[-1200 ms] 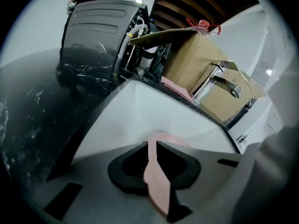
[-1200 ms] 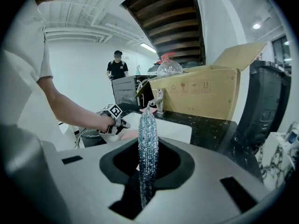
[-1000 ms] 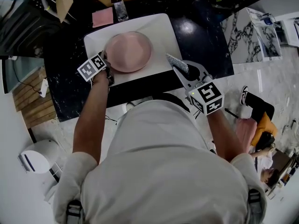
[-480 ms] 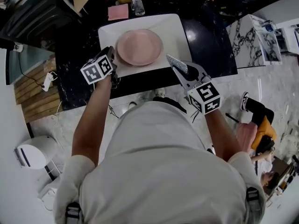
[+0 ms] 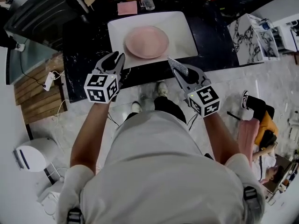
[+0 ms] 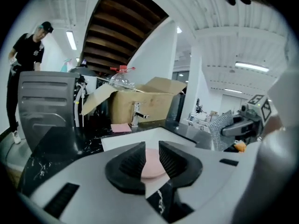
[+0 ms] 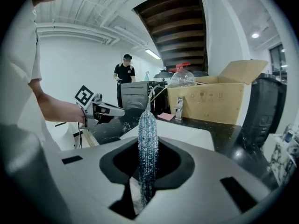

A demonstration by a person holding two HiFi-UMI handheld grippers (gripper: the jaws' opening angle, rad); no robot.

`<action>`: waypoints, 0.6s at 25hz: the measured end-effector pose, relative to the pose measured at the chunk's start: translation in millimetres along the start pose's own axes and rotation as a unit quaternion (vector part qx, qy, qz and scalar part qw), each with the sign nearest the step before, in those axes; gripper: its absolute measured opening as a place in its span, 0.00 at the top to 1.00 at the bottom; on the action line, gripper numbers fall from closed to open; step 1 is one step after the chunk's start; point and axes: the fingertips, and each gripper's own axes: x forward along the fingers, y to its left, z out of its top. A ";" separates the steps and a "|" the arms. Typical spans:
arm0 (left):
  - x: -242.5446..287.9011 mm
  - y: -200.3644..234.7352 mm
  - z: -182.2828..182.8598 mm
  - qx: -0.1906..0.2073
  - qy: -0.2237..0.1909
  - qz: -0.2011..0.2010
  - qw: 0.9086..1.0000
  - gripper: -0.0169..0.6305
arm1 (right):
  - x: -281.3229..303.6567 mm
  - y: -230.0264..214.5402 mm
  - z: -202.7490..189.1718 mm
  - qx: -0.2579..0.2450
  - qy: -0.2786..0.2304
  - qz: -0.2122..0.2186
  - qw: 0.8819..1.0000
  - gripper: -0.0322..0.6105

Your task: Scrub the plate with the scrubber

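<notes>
Bright ceiling strips, fisheye edges — sharp

Before me I find a black marbled counter (image 5: 212, 36). A white basin (image 5: 183, 28) sits in its middle and holds a pink plate (image 5: 146, 41). A pink pad (image 5: 127, 8) lies flat on the counter behind the basin, just beside a faucet (image 6: 136, 114).

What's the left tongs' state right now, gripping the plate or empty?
Empty, jaws opening: the left tongs show a clear gap and sit short of the pink plate.
</notes>
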 end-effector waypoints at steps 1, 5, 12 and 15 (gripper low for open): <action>-9.1 -8.1 -1.9 0.012 0.000 -0.012 1.000 0.84 | -3.5 4.5 -1.8 0.001 0.000 -0.004 1.000 0.83; -41.2 -39.7 -19.8 0.058 0.012 -0.058 0.997 0.82 | -17.5 23.5 -8.9 0.004 0.000 -0.016 1.000 0.83; -92.2 -78.2 -39.8 0.076 0.019 -0.072 0.994 0.81 | -44.2 50.3 -19.7 -0.002 -0.013 0.005 1.000 0.83; -108.3 -99.7 -41.4 0.061 0.013 -0.065 0.996 0.81 | -62.0 56.0 -25.2 -0.003 -0.023 0.016 1.000 0.83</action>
